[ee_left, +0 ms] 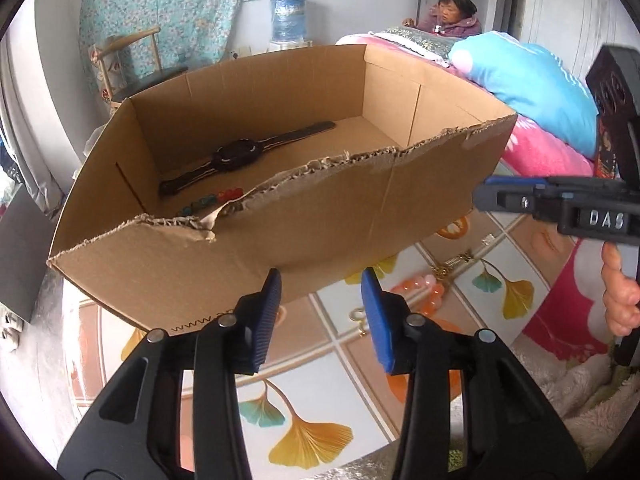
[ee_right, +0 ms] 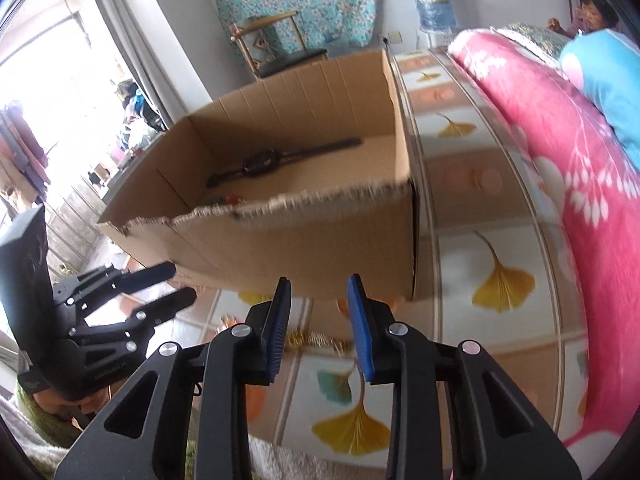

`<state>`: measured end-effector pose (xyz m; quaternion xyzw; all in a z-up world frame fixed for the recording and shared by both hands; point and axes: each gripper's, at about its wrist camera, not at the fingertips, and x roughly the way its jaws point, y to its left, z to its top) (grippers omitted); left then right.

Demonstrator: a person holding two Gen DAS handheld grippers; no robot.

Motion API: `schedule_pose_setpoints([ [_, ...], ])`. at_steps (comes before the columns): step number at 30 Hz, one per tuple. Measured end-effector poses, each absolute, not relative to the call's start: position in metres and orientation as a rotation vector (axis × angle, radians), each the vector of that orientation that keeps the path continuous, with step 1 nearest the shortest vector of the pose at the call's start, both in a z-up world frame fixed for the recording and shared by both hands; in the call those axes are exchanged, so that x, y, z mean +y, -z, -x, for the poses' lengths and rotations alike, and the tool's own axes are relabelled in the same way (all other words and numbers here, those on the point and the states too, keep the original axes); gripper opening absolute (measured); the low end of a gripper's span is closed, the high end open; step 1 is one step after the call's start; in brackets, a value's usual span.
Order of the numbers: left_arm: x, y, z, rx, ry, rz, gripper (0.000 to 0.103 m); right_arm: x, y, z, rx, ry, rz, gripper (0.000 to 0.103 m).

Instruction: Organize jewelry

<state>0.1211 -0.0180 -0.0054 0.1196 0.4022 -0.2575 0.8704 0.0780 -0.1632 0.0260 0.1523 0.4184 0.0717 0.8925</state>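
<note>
Left wrist view shows the cardboard box (ee_left: 280,208) already keeping the black watch (ee_left: 236,154) and colored beads (ee_left: 212,199), while the left gripper (ee_left: 320,312) and right gripper (ee_right: 318,322) hang half open, holding nothing (gold chain (ee_left: 456,262) waits on the table).
</note>
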Motion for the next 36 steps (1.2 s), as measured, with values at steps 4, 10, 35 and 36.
schedule_pose_setpoints([
  [4,-0.017,0.007,-0.124,0.827,0.518,-0.235,0.040,-0.162,-0.029,-0.081,0.851,-0.152,-0.314,0.029],
  [10,-0.021,0.003,-0.107,0.808,0.631,-0.235,0.040,-0.161,-0.017,-0.071,0.901,-0.159,-0.320,0.029],
  [35,-0.065,0.016,-0.091,0.817,0.722,-0.436,0.008,-0.164,0.017,-0.058,1.001,-0.169,-0.384,0.029],
  [36,-0.061,0.012,-0.094,0.807,0.712,-0.423,0.008,-0.163,0.017,-0.058,1.000,-0.169,-0.384,0.029],
])
